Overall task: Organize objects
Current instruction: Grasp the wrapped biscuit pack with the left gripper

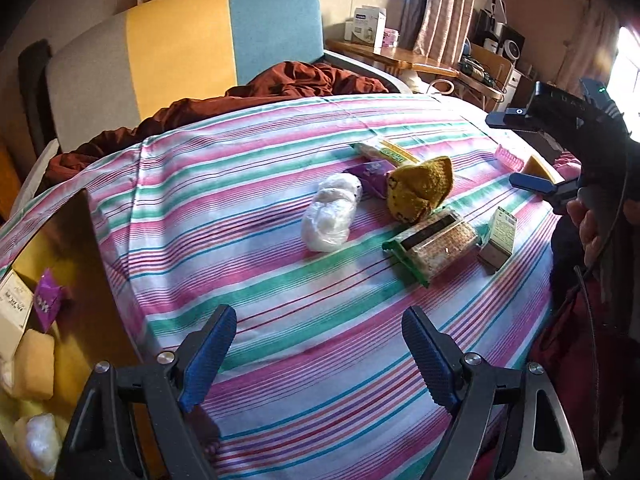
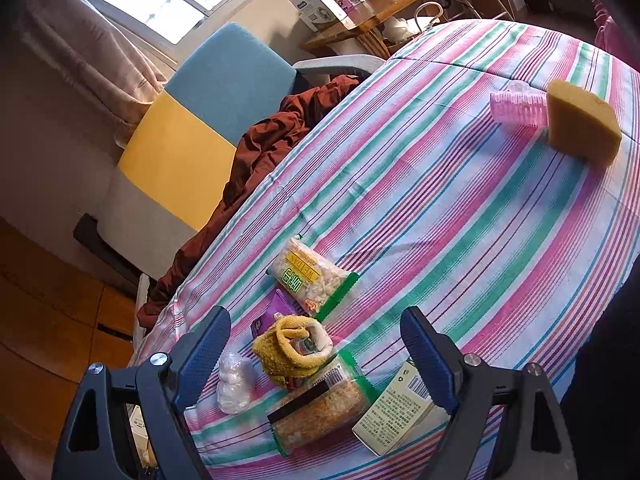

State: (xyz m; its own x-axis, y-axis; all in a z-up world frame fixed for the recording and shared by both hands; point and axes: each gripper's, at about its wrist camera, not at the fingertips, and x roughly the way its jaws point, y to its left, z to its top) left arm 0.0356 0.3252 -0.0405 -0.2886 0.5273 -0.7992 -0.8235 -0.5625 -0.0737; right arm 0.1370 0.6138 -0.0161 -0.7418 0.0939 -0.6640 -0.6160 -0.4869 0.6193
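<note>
Bare striped cloth (image 1: pixel 280 280) lies between the left hand-held gripper (image 1: pixel 318 356) and the cluster: plastic bag (image 1: pixel 330 212), yellow knit pouch (image 1: pixel 420 190), cracker pack (image 1: pixel 434 242) and small box (image 1: pixel 498 238), packed close together. Beyond them, open cloth reaches the pink roller (image 2: pixel 518 108) and sponge (image 2: pixel 582 122).

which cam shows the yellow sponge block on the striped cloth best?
Right wrist view. The yellow sponge block shows whole there, beside the pink ribbed plastic roller, with top and side faces visible. In the left wrist view the sponge is a small sliver at the far edge, partly hidden by the right claw.
</note>
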